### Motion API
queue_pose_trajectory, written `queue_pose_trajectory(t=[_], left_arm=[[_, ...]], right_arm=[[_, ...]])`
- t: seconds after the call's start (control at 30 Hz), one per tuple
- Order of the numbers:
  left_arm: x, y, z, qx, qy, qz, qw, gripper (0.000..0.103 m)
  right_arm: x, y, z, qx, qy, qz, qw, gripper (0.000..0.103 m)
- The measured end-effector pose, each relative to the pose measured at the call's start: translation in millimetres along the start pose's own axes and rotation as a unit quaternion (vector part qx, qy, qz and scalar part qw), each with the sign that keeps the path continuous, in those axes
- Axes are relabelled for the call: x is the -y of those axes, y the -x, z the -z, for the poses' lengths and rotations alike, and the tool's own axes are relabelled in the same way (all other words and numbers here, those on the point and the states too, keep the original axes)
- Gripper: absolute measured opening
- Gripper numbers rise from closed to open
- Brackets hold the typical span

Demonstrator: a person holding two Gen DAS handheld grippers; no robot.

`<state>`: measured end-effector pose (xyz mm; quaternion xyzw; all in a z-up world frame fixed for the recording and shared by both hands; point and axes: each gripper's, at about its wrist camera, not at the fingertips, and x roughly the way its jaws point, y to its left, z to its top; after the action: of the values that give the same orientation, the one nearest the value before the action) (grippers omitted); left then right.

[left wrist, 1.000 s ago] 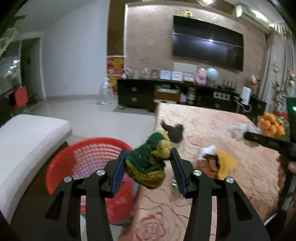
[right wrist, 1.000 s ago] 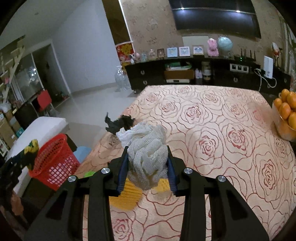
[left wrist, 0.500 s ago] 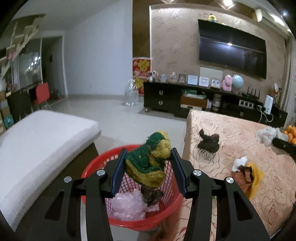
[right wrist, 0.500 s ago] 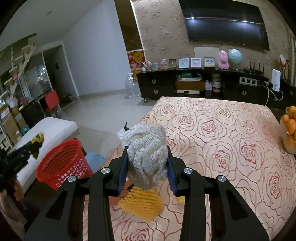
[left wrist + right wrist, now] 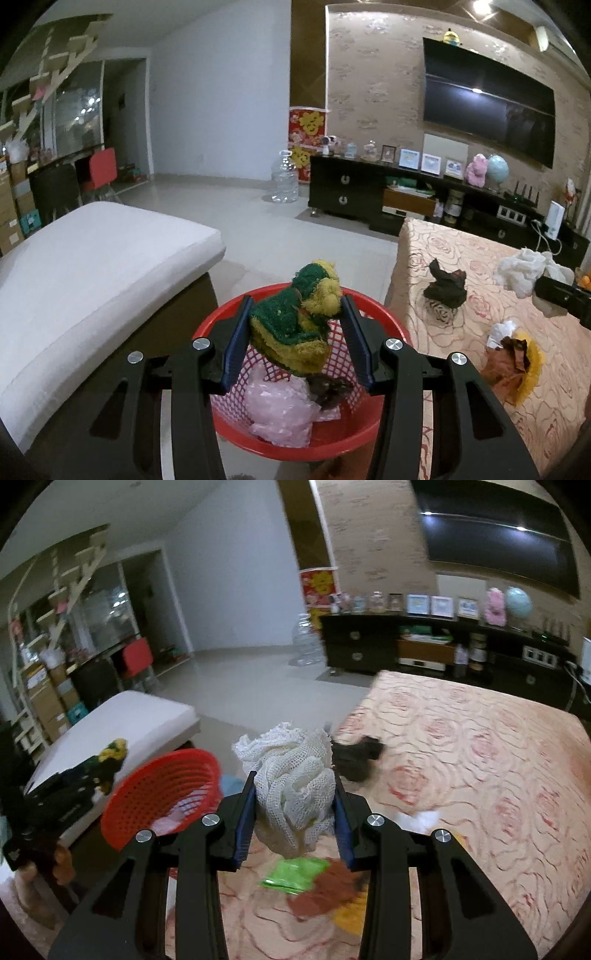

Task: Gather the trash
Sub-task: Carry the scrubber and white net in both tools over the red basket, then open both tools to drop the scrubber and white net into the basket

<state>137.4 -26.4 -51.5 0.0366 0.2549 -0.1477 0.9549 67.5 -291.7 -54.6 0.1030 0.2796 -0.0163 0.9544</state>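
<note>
left wrist | green-yellow sponge (image 5: 291, 328) clamped in left hand-held gripper (image 5: 295, 343) | above red basket (image 5: 373, 317)

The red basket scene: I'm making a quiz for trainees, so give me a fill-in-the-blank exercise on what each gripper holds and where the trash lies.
1. The left gripper is shut on a green and ____ sponge.
2. It holds the sponge above the ____ basket.
3. The right gripper is shut on a white ____ wad.
4. A crumpled ____ plastic bag lies inside the basket.

Missing words: yellow; red; mesh; pink
</note>
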Motion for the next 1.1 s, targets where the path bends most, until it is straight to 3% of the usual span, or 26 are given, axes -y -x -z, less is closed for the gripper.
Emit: queue_pose_trajectory(t=[0.33, 0.67, 1.1], left_arm=[[-8.9, -10.2, -1.2, -0.010, 0.006, -0.027, 0.9996, 0.046], [-16.8, -20.7, 4.3, -0.029, 0.002, -0.046, 0.9985, 0.046], [-32.5, -27.8, 9.2, -0.060, 0.014, -0.031, 0.9976, 0.046]], right_arm=[[-49.2, -29.5, -32.5, -0.004, 0.046, -0.059, 0.997, 0.036], [-67.9, -61.2, -20.0, -0.039, 0.054, -0.091, 0.994, 0.036], [-89.1, -88.1, -0.6, -0.080, 0.076, -0.099, 0.989, 0.036]])
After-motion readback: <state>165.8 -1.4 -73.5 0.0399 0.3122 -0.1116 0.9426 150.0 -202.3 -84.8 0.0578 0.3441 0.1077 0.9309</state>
